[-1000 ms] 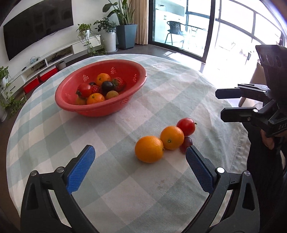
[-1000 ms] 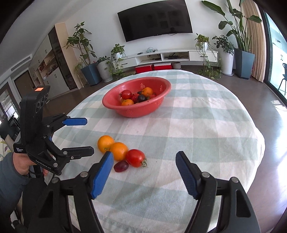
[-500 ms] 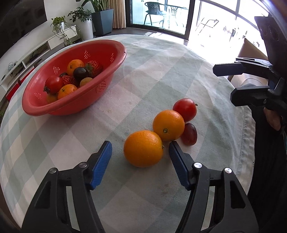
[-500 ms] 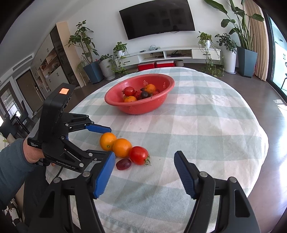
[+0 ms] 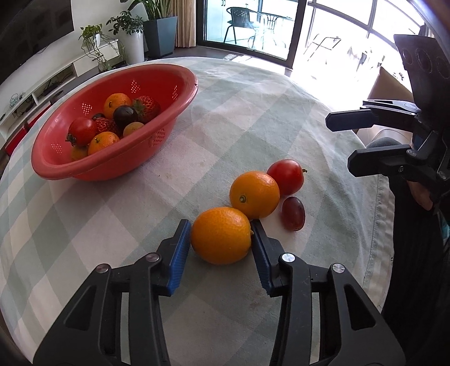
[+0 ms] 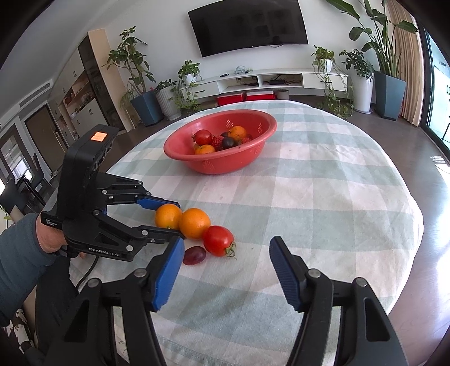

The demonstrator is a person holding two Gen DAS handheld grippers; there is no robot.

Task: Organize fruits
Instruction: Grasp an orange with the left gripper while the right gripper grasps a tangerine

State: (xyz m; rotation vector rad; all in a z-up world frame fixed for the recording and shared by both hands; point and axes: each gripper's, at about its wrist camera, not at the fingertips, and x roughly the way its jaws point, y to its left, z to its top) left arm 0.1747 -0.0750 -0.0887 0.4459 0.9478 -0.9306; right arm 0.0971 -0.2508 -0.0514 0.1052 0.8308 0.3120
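Note:
A red colander bowl (image 5: 168,118) (image 6: 261,132) with several fruits stands on the checked tablecloth. Four loose fruits lie near the table's edge: a near orange (image 5: 221,235) (image 6: 168,216), a second orange (image 5: 254,194) (image 6: 194,223), a red tomato (image 5: 286,176) (image 6: 218,240) and a dark red grape (image 5: 293,213) (image 6: 194,255). My left gripper (image 5: 220,236) (image 6: 168,218) is shut on the near orange, its blue pads touching both sides, the orange still resting on the cloth. My right gripper (image 6: 225,270) (image 5: 351,143) is open and empty, above the cloth just short of the grape and tomato.
The round table's edge (image 6: 407,231) curves close on the right. A TV (image 6: 247,25), a low white shelf and potted plants (image 6: 140,93) stand beyond the table. Glass doors (image 5: 253,25) show in the left wrist view.
My left gripper moved forward and down to the near orange and its jaws closed onto it. My right gripper stayed open and drifted slightly nearer the fruits.

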